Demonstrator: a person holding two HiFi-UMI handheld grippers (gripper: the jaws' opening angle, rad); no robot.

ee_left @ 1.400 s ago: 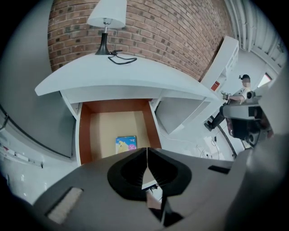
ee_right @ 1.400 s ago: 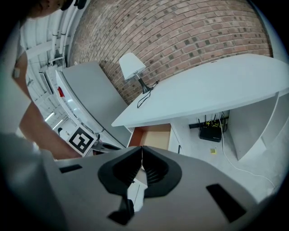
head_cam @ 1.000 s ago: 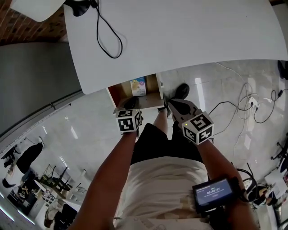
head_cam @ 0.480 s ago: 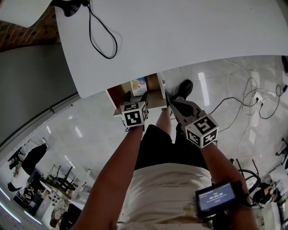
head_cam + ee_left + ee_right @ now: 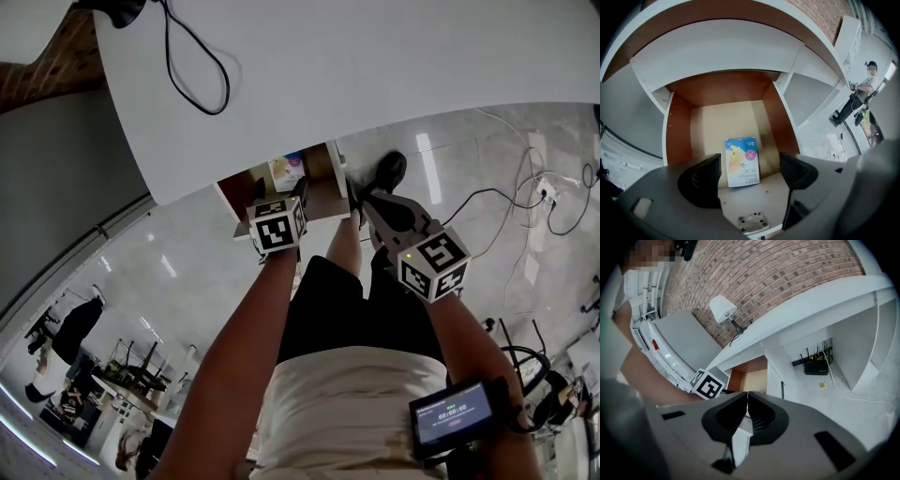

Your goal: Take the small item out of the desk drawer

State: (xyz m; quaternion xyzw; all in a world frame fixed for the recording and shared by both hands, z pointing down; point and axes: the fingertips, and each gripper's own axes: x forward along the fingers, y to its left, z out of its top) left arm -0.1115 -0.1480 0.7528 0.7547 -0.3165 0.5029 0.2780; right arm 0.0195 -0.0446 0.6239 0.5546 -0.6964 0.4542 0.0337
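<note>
Whereas a second ago the left gripper (image 5: 751,169) sat closed at the drawer front, its jaws are now opening over the open brown wooden desk drawer (image 5: 678,126), pads touching nothing. Flat on the drawer floor, seen between them, lies the small blue-and-yellow cardboard box (image 5: 742,161), printed "Bandage" upside down. The right gripper (image 5: 746,398) hangs alongside, jaws together, empty.

Bright even light, fisheye-warped dark edges
</note>
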